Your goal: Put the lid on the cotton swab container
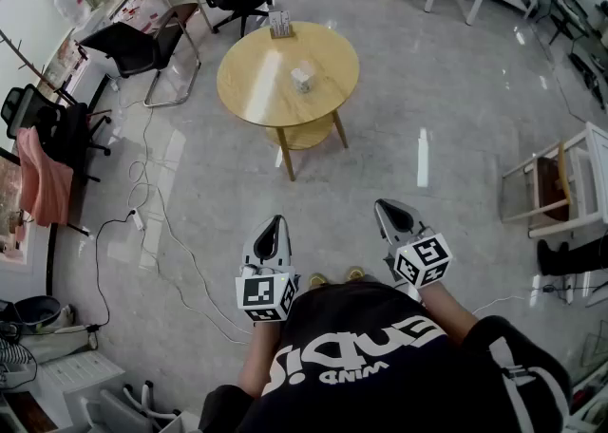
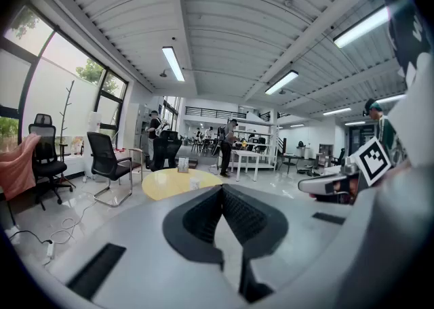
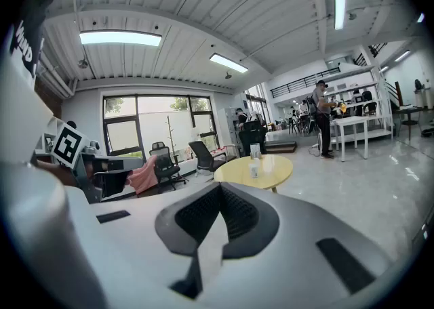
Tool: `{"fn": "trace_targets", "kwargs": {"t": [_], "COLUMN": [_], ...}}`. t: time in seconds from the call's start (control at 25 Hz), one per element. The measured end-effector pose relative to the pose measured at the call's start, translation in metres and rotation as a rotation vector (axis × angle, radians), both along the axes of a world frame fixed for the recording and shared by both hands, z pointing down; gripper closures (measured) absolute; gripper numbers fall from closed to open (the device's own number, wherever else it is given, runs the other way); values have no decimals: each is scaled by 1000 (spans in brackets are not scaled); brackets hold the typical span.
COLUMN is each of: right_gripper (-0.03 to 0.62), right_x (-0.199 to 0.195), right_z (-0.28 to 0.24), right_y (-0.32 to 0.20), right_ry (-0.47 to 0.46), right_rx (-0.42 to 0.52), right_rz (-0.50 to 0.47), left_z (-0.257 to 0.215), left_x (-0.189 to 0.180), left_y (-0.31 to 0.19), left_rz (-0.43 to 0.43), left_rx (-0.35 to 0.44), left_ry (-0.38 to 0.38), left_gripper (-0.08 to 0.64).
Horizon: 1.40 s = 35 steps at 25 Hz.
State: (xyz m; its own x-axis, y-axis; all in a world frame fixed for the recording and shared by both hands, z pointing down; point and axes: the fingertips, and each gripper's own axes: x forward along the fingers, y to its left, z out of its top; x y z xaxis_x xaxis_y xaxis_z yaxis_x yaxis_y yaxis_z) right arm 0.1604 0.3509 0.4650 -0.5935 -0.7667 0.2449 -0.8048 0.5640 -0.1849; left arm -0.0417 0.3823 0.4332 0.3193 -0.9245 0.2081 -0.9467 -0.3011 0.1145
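Note:
A small whitish cotton swab container (image 1: 302,78) stands near the middle of a round yellow table (image 1: 256,89), far ahead of me. It is too small to tell a lid apart from it. The container (image 2: 194,182) shows past the left jaws in the left gripper view, and the container (image 3: 253,169) likewise in the right gripper view. My left gripper (image 1: 276,221) and right gripper (image 1: 385,204) are held close to my body, well short of the table. Both point at it, shut, with nothing between the jaws.
A small card stand (image 1: 280,25) sits at the table's far edge. Black office chairs (image 1: 142,47) stand to the left, cables (image 1: 142,222) lie across the grey floor, and a white frame chair (image 1: 560,184) is at the right. A person (image 3: 323,118) stands by white tables beyond.

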Motion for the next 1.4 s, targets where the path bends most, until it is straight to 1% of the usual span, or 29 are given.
{"fn": "trace_targets", "kwargs": {"t": [0.32, 0.4, 0.6, 0.8, 1.0, 1.2, 1.4], "right_gripper": [589, 589, 589, 589, 589, 589, 589], "right_x": [-7, -11, -27, -41, -43, -38, -37], "right_z": [-1, -5, -11, -15, -15, -10, 3], "right_y": [2, 3, 6, 4, 1, -10, -31], "right_ry": [5, -8, -42, -47, -50, -51, -47], "right_rx": [12, 20, 39, 59, 67, 53, 48], "right_rz": [1, -5, -28, 3, 44, 65, 60], "left_z": [3, 3, 2, 7, 9, 9, 18], "left_x": [-8, -10, -20, -34, -38, -34, -30], "left_y": [2, 1, 1, 0, -10, -28, -47], "left_rz": [-2, 2, 17, 52, 78, 100, 92], "left_rx": [-4, -6, 10, 9, 14, 15, 15], "left_ry": [3, -5, 4, 5, 7, 11, 4], "left_gripper": [549, 549, 549, 549, 548, 549, 549]}}
